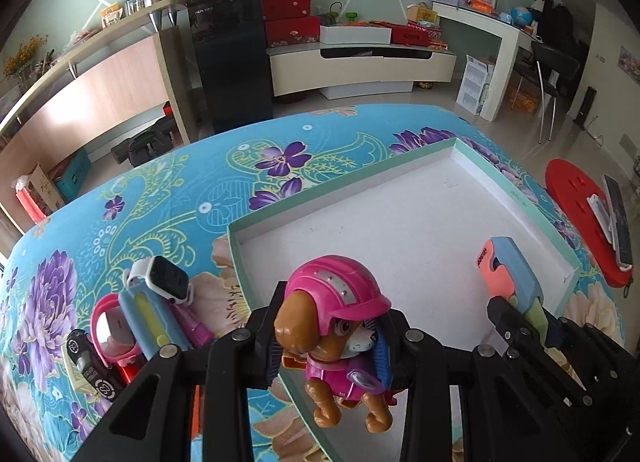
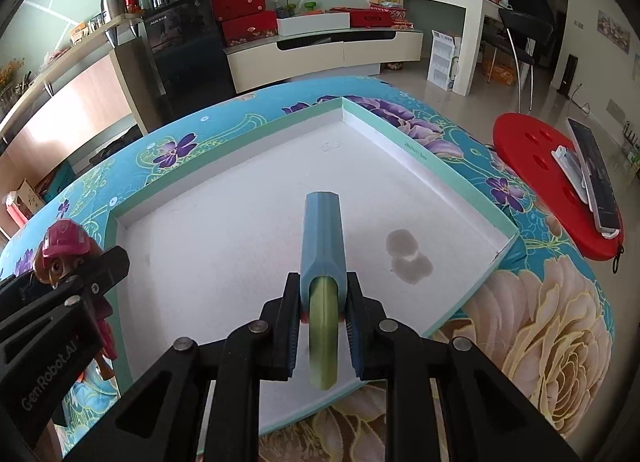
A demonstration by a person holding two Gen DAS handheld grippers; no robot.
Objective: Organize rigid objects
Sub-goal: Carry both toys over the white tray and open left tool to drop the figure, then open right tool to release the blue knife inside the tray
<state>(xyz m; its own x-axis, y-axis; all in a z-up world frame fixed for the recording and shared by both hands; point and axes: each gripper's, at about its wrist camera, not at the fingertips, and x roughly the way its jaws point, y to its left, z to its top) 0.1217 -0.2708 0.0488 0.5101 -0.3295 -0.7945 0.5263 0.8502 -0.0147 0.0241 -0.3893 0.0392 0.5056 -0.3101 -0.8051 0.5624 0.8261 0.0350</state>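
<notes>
Looking through the left wrist view, the left gripper (image 1: 332,338) clamps one toy dog (image 1: 340,326) in a pink helmet at lower centre, over the near edge of one white tray (image 1: 400,201); a small heap of gadgets (image 1: 140,318) lies at lower left on the floral cloth (image 1: 160,189). In the right wrist view, the right gripper (image 2: 322,326) pinches one blue-and-green marker (image 2: 323,246) above the tray's (image 2: 240,201) middle; "GenRobot.AI" reads on the left gripper (image 2: 60,302) at lower left, "AUX" on a black cabinet (image 2: 180,41) upper left.

both grippers, left gripper (image 1: 332,336) and right gripper (image 2: 323,326), are matte black plastic with round silver pins, blue ribbed finger pads, "GenRobot.AI" lettering
</notes>
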